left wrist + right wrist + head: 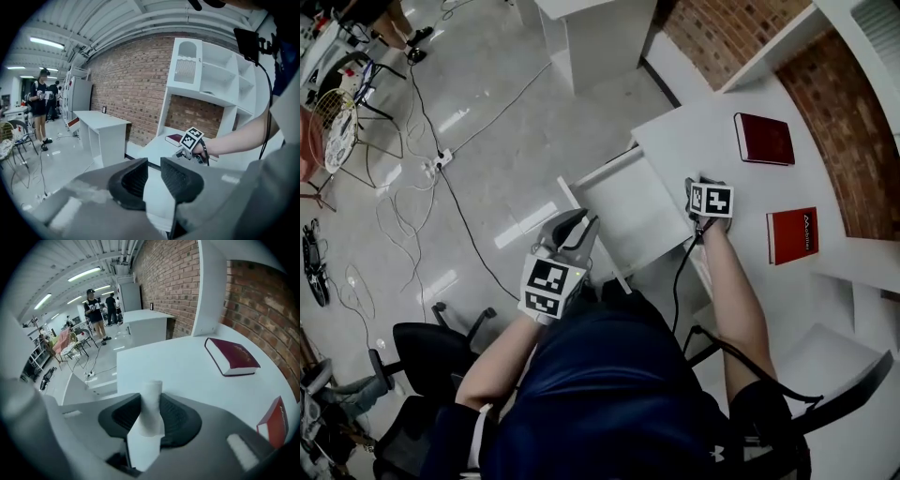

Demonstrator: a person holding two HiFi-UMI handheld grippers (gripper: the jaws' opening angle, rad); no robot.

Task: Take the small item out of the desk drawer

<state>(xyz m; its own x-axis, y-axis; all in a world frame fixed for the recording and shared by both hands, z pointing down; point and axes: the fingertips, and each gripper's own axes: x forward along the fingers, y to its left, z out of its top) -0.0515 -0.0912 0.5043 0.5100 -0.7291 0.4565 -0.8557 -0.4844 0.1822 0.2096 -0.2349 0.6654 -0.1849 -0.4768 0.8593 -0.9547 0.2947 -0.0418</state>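
Observation:
My right gripper (151, 414) is shut on a small white tube-shaped item (151, 399), which stands up between the dark pads above the white desk (178, 371). In the head view that right gripper (707, 187) hangs over the desk's near edge (694, 141), right beside the pulled-out white drawer (637, 220). The item itself is hidden there. My left gripper (577, 234) sits at the drawer's near left corner. Its jaws (153, 176) stand a little apart and hold nothing.
A maroon book (764, 138) and a red book (792, 234) lie on the desk, right of the gripper. Brick wall and white shelves bound the desk. Cables (441, 187) trail over the floor at left, and black chairs (422, 347) stand behind. A person (96, 310) stands far off.

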